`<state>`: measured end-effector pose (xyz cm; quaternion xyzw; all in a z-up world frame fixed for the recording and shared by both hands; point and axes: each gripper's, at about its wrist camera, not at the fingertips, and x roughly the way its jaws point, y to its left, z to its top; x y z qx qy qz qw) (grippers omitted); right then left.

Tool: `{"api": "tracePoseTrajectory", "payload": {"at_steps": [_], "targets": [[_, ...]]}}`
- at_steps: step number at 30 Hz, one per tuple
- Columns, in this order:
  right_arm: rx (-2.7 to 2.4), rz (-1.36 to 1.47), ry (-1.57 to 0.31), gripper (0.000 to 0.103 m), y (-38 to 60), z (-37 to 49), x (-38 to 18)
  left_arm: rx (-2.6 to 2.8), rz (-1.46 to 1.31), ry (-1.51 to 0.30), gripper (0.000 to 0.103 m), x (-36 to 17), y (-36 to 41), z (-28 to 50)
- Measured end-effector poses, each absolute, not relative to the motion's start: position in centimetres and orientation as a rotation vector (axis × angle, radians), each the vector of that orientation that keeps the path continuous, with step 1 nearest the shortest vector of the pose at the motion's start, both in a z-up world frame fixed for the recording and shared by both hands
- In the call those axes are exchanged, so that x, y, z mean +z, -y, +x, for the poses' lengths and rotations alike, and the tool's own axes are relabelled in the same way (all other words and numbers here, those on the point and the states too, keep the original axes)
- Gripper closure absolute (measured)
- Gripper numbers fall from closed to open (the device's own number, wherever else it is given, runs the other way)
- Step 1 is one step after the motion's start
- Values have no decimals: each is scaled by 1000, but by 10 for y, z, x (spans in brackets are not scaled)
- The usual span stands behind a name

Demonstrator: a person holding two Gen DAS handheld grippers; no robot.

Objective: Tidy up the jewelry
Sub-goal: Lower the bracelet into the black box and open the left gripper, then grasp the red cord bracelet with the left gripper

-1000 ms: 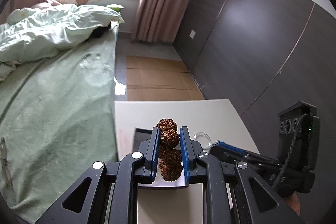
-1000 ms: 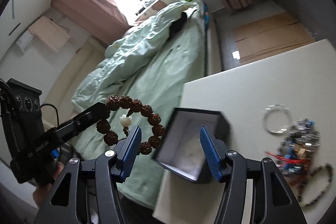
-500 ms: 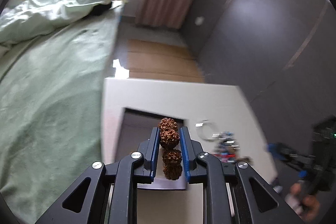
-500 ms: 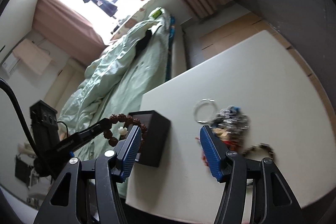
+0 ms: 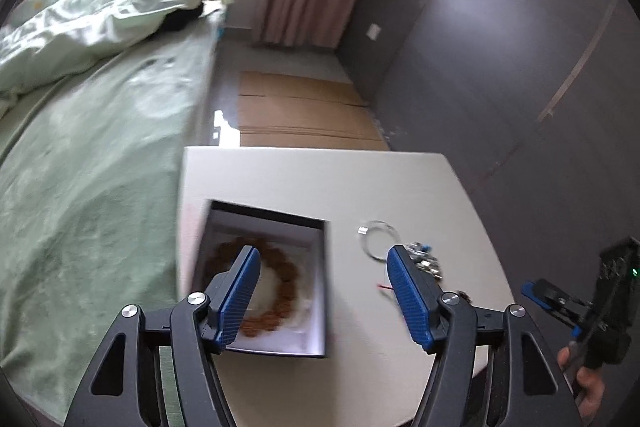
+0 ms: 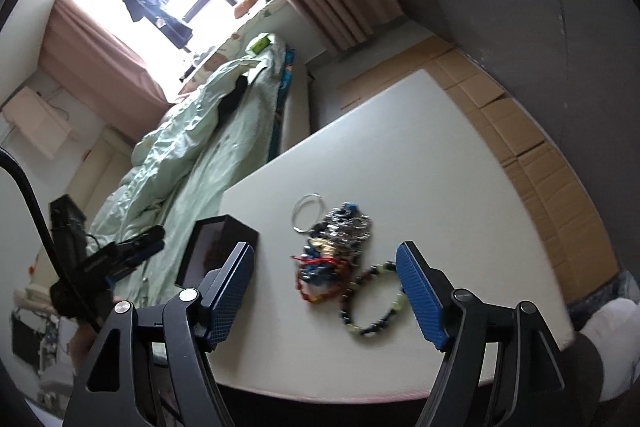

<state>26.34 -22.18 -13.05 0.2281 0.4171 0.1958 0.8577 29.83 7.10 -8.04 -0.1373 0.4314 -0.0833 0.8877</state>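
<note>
A brown beaded bracelet lies inside the open black box with white lining on the white table; the box also shows in the right wrist view. My left gripper is open and empty above the box. My right gripper is open and empty above a jewelry pile. A dark and pale-green bead bracelet lies near its right finger. A clear bangle lies beyond the pile, also in the left wrist view.
The white table stands beside a bed with green bedding. Flattened cardboard covers the floor beyond the table. A dark wall runs along the right. My right gripper's body shows at the left view's right edge.
My left gripper opened and let go of the brown bracelet, which now lies in the box. My right gripper moved right, from the box to over the jewelry pile.
</note>
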Motion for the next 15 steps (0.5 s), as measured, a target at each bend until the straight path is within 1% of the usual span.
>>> {"api": "tracePoseTrajectory", "payload": {"at_steps": [11, 13, 15], "targets": [[356, 490, -927, 31, 251, 254, -155, -314, -230, -929, 36, -93, -2, 294], [353, 495, -931, 32, 256, 253, -159, -318, -214, -943, 38, -99, 9, 294], [353, 499, -933, 33, 260, 251, -161, -327, -204, -966, 45, -106, 17, 294]]}}
